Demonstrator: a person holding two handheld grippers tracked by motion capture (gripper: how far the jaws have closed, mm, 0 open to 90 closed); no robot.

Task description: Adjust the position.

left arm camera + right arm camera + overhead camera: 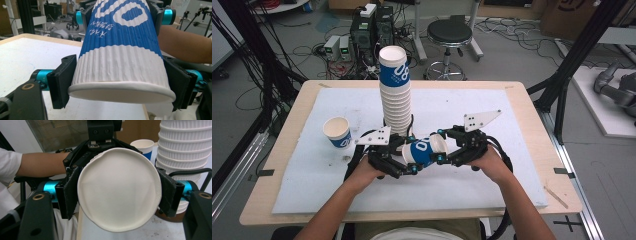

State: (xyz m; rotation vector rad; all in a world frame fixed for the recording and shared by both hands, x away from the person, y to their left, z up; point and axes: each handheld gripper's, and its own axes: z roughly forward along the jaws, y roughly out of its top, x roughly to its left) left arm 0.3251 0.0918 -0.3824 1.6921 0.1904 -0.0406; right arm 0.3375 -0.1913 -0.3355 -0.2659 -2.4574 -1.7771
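So at this point we had one blue-and-white ribbed paper cup [424, 151] lying on its side in the air just above the white foam mat [512, 190], right in front of the tall stack of matching ribbed paper cups [395, 95], and both tongs were on it at once. The cup's long axis ran roughly level, left to right across the table, slightly tilted. The right gripper [447, 151] was pinching the rim end, pads pressed hard enough that the rim [119, 188] looked a bit squashed out of round in the right gripper view. The left gripper [408, 162] had its pads [61, 81] up against both sides of the narrow base end, so it was clamped on the same cup too; in the left gripper view the cup pointed straight away from the jaws toward the other tong. Neither hand was really nearer, since the cup sat between them. We'd guess the next move was a pull along that axis, either to split two nested cups or to hand it over, but we couldn't tell if there was a second cup tucked inside. Count: one held cup, one stack, one separate blue-and-white paper cup [337, 131] standing upright off to the left, two tongs.
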